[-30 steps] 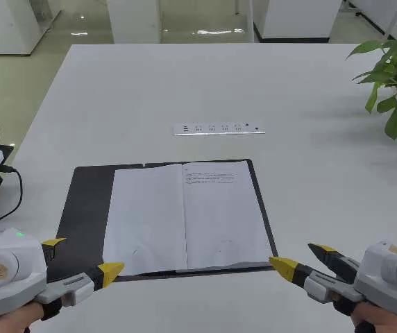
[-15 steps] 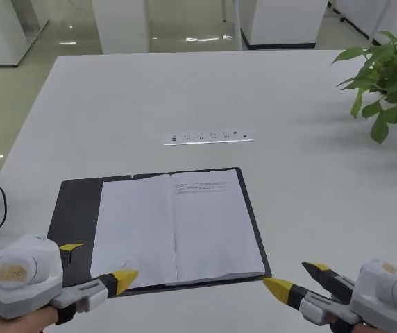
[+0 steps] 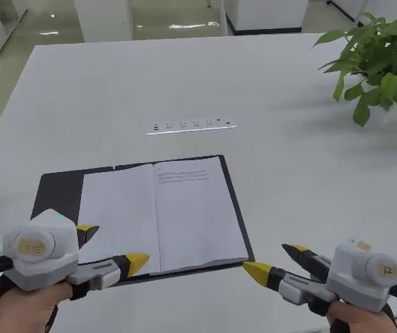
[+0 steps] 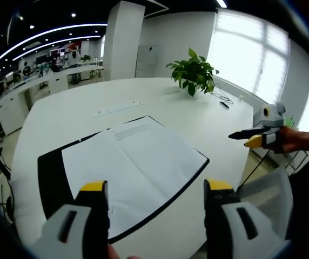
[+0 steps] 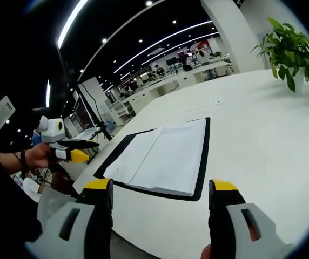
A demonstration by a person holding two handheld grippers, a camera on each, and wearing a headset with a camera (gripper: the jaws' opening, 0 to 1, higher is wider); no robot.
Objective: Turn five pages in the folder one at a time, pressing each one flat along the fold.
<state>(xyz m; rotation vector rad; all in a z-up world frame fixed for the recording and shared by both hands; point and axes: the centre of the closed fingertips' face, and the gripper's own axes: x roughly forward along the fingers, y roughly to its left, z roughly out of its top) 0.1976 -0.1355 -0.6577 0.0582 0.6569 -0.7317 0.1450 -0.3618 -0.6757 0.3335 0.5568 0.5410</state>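
Folder (image 3: 143,215) lies open flat on the white table (image 3: 302,173), black cover, white pages. The right page carries a few lines of print (image 3: 182,176) at its top, too small to read. Stickers on both grippers are unreadable. Left gripper (image 3: 113,245) hangs over the folder's near-left corner, jaws apart, empty. Right gripper (image 3: 273,259) sits just off the near-right corner, jaws apart, empty. Power strip (image 3: 191,126) lies beyond the folder, plant (image 3: 379,62) far right.

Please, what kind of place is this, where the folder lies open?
Probably an open-plan office: a large white table with a built-in socket strip, a potted plant, and rows of desks in the background.
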